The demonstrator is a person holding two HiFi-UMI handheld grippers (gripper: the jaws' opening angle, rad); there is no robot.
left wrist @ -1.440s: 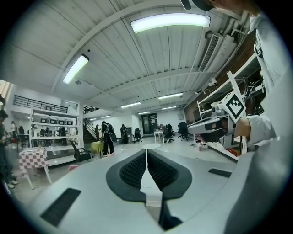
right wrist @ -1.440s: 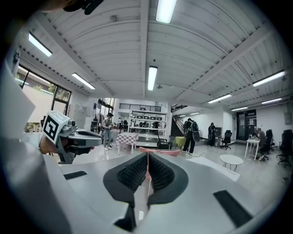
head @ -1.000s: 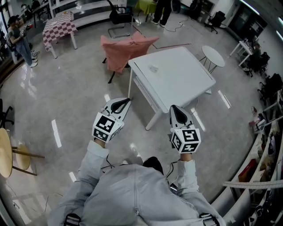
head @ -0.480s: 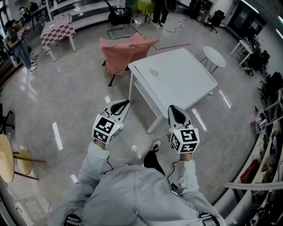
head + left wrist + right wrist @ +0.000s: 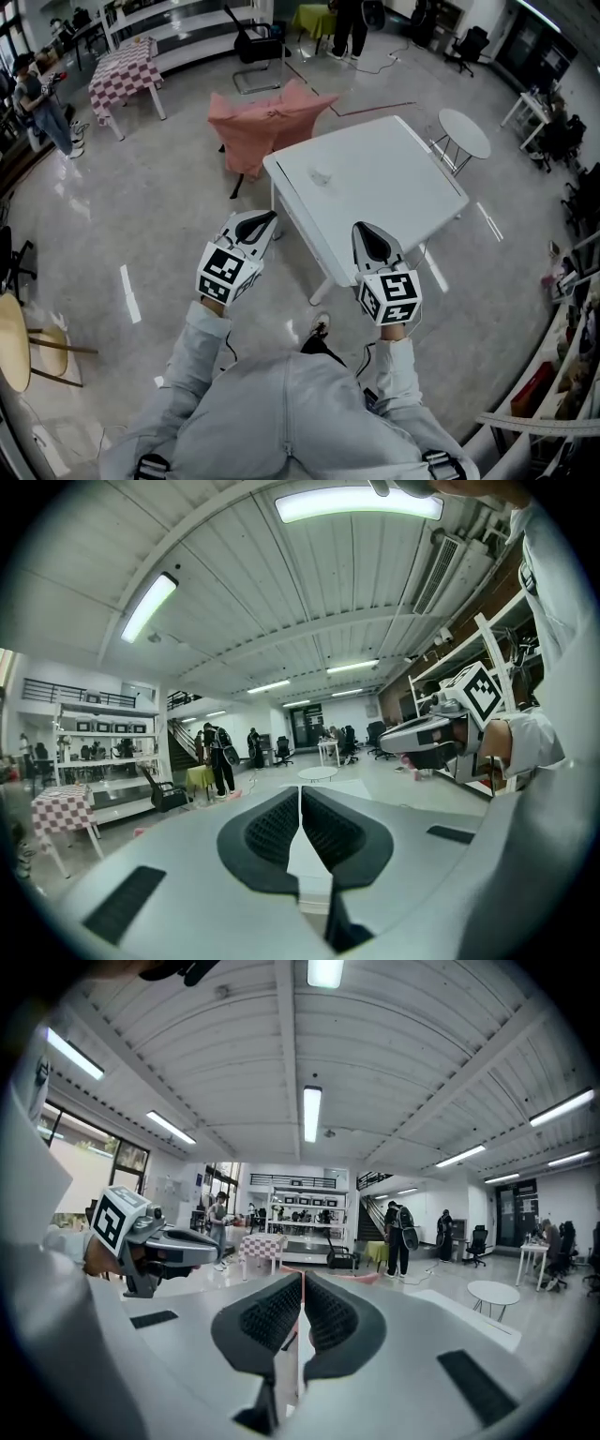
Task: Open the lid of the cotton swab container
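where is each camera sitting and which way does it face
Head view: on the person's head, facing steeply down at the white table; shows sleeves, left gripper and right gripper.
Left gripper view: on the left gripper, across the hall along its shut fingers; right gripper at right.
Right gripper view: on the right gripper, same heading, fingers shut; left gripper at left.
Shared: both gripper views catch the round white table.

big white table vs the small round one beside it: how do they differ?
Shape: the big table has a four-cornered top, the round table a disc.
Size: the big table is clearly larger than the round table.
Legs: the big table stands on thick white legs, the round table on thin ones.
Load: a small pale thing lies on the big table; none shows on the round table.
Both tops are white.
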